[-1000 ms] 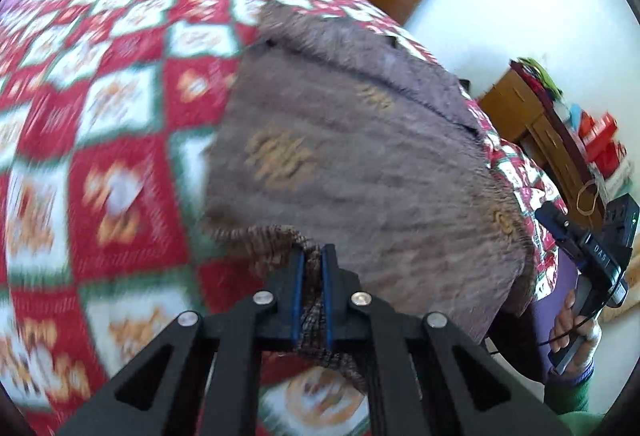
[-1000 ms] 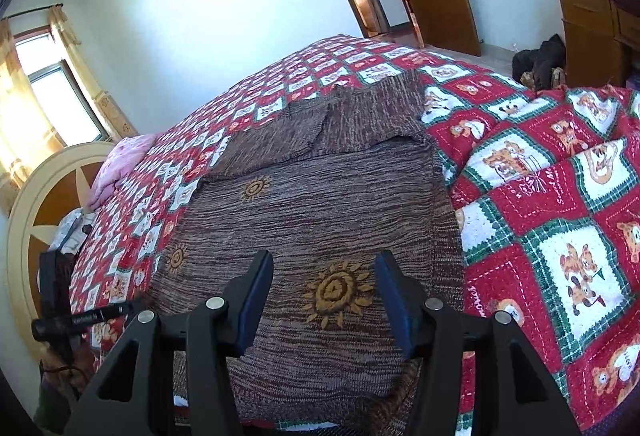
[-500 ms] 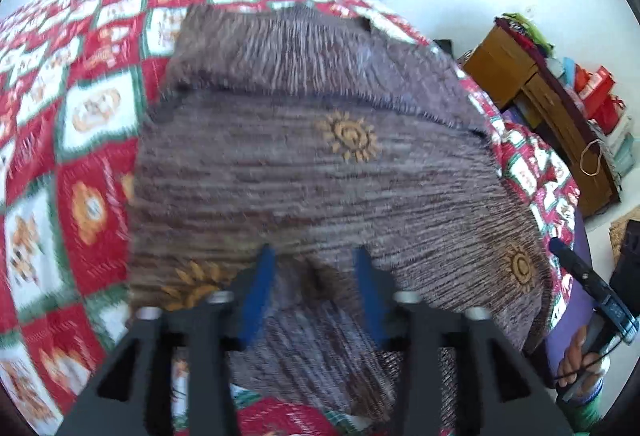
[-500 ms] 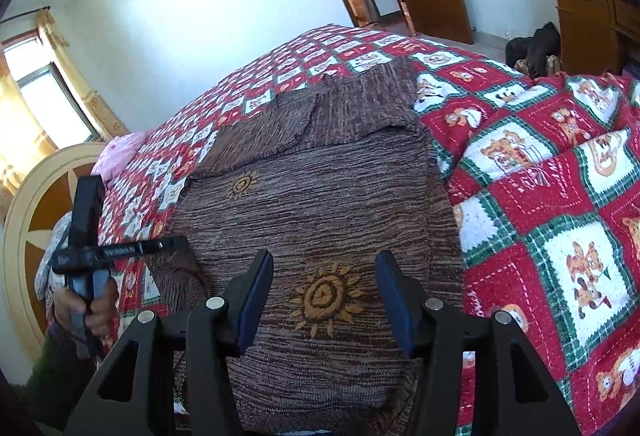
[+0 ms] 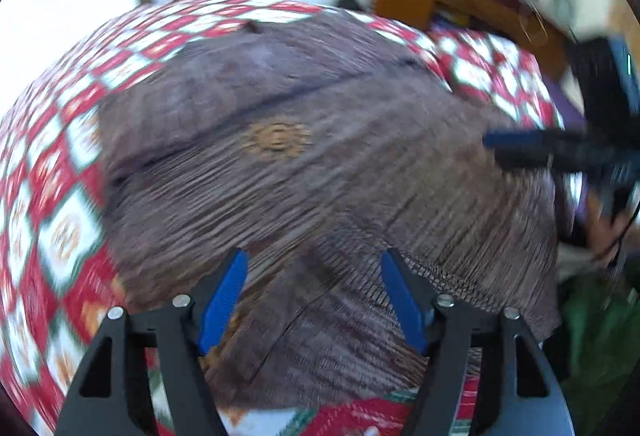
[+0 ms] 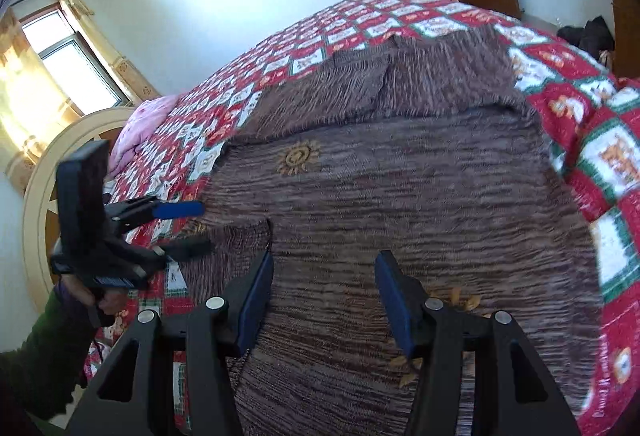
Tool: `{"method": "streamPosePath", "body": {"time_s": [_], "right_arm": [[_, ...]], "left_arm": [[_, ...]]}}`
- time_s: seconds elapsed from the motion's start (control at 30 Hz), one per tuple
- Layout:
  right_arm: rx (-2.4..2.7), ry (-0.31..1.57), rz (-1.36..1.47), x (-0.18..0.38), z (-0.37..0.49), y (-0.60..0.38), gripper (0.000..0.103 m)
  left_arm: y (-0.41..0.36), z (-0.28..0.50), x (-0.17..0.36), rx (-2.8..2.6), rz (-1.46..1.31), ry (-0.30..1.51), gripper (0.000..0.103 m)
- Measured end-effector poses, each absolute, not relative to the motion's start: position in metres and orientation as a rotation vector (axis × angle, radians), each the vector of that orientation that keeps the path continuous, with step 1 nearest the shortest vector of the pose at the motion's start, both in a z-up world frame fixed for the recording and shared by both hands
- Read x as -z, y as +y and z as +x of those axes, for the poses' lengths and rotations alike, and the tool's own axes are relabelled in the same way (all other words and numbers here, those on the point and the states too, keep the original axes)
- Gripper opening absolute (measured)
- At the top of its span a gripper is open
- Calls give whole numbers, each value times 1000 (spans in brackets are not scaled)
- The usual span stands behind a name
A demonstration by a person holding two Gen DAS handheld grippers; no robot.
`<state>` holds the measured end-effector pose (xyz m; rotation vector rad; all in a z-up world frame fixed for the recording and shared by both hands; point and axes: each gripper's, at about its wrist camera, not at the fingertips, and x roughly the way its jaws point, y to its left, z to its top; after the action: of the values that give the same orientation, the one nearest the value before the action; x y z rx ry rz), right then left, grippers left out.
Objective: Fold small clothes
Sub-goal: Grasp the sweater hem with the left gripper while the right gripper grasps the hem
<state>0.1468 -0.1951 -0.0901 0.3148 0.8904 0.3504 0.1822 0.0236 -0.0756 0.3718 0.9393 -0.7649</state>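
lying on the quilted bed point(image 6: 448, 18), the brown knit sweater point(image 6: 400, 188) had one sleeve folded in; left claw point(image 5: 312, 296) and right claw point(image 6: 324, 300) hovered released, further folds remaining.

Rough brown knit sweater point(image 6: 400, 204) on quilted bedspread point(image 6: 608, 140).

Home bedroom: quilted bed point(image 6: 400, 16), headboard point(image 6: 44, 172).

Bright daylight from the window point(image 6: 72, 76); fisheye edges bend, and the left wrist view is motion-blurred.
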Motion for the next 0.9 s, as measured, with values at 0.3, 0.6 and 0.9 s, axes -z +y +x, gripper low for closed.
{"method": "streamPosePath", "body": {"time_s": [0.3, 0.6, 0.9], "right_arm": [[-199, 887, 345, 89, 132, -242, 55], [-207, 893, 397, 94, 141, -251, 55], [-186, 882, 394, 91, 137, -256, 55]], "left_arm": [[-2, 167, 95, 913, 551, 839, 30], [7, 181, 96, 900, 468, 891, 44], [1, 171, 97, 927, 489, 872, 13]]}}
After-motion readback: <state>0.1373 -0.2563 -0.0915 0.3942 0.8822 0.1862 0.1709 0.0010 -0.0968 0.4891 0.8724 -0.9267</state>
